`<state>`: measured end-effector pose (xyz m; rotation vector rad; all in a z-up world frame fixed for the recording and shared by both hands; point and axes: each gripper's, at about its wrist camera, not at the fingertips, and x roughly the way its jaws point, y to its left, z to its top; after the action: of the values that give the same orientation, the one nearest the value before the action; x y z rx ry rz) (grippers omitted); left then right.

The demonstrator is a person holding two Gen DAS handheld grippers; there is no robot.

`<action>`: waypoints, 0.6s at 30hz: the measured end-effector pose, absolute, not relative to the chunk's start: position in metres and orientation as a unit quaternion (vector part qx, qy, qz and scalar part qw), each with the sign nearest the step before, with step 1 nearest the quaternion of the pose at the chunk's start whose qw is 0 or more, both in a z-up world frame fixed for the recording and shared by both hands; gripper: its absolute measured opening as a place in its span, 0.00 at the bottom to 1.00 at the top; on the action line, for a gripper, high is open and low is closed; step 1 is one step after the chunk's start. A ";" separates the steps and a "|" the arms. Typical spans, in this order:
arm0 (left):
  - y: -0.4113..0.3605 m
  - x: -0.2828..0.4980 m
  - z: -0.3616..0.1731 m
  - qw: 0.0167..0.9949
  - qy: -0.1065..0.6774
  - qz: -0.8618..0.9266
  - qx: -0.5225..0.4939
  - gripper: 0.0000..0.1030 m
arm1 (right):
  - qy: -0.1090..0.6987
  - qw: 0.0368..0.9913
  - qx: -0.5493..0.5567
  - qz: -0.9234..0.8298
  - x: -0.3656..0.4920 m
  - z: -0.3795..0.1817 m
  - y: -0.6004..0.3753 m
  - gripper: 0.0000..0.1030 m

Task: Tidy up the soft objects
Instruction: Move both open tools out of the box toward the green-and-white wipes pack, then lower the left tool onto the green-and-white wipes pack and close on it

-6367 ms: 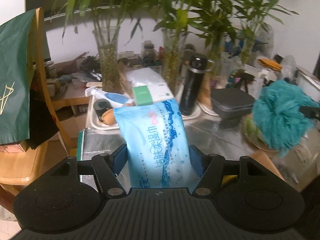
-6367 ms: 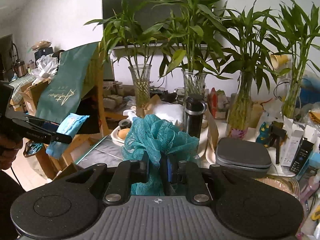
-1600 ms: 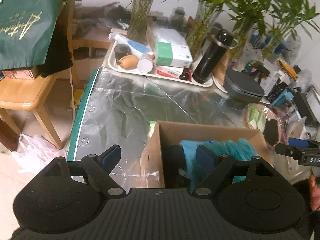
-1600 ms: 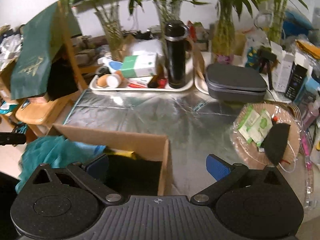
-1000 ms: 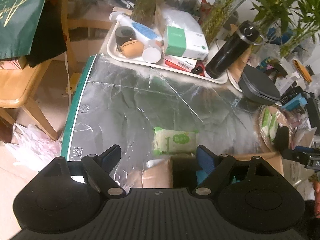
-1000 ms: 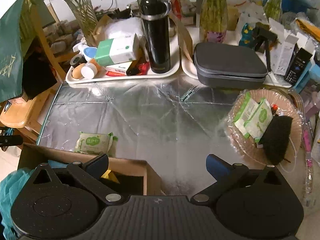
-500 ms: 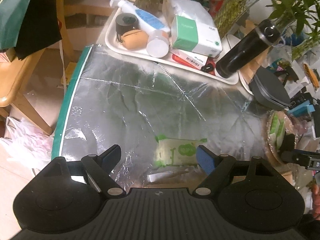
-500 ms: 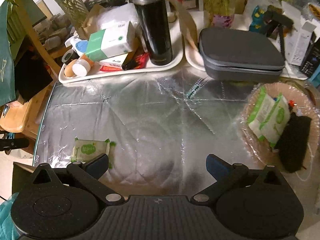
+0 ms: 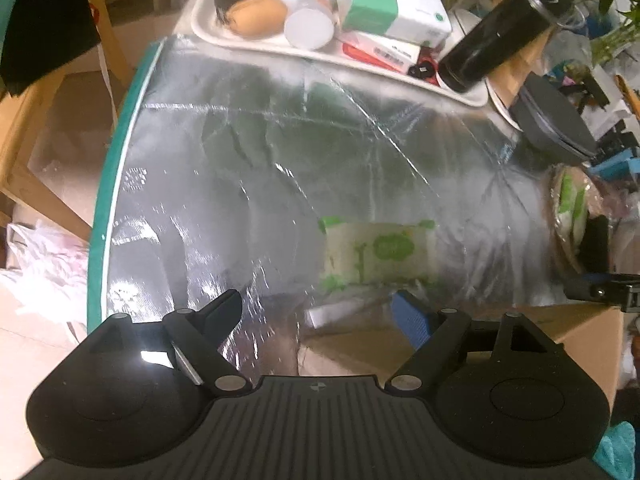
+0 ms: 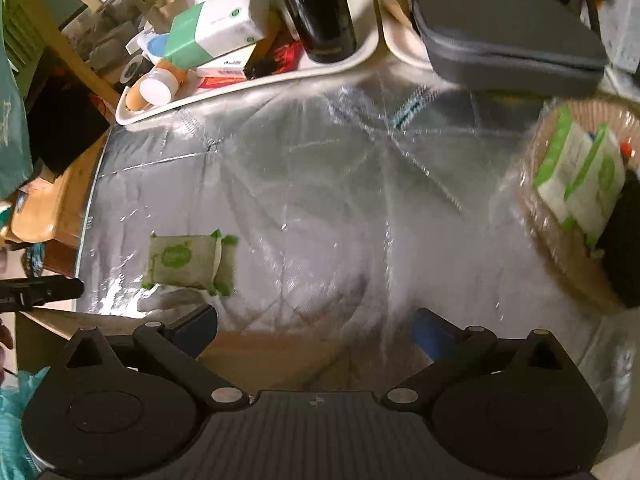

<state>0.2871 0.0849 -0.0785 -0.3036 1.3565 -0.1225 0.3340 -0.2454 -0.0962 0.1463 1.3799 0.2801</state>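
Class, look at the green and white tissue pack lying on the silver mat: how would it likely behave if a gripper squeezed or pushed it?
The tissue pack looks soft-wrapped, so it would probably give under the pads. It lies flat, so it should slide, not roll, on the shiny mat.

A lived-in home: cluttered table [image 9: 248, 152], wooden chair [image 9: 24, 128], toiletries tray [image 9: 208, 34].

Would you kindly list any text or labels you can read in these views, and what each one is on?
None can be read with confidence.
Pale green soft wipes packet on the silver foil mat: round green logo, lettering blurred.
Green-and-white tissue box: small print, too small.
Red-and-white flat box: dark print, illegible.
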 end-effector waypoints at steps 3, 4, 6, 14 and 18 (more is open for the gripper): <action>0.086 0.284 -0.085 0.753 0.640 -0.059 -0.144 0.80 | 0.642 0.752 0.071 0.134 0.331 -0.099 -0.245 0.99; 0.085 0.283 -0.087 0.748 0.646 -0.058 -0.142 0.80 | 0.643 0.750 0.069 0.136 0.330 -0.099 -0.244 0.99; 0.084 0.281 -0.090 0.741 0.653 -0.061 -0.143 0.80 | 0.645 0.750 0.055 0.136 0.329 -0.100 -0.241 0.99; 0.083 0.296 -0.085 0.765 0.629 -0.063 -0.123 0.80 | 0.611 0.780 0.012 0.131 0.335 -0.096 -0.236 0.99; 0.078 0.312 -0.087 0.771 0.620 -0.072 -0.129 0.80 | 0.598 0.788 0.004 0.145 0.338 -0.095 -0.232 0.99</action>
<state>0.3118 0.0783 -0.0866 -0.2789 1.3442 -0.1554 0.3381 -0.2315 -0.0948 0.0092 1.2877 0.3125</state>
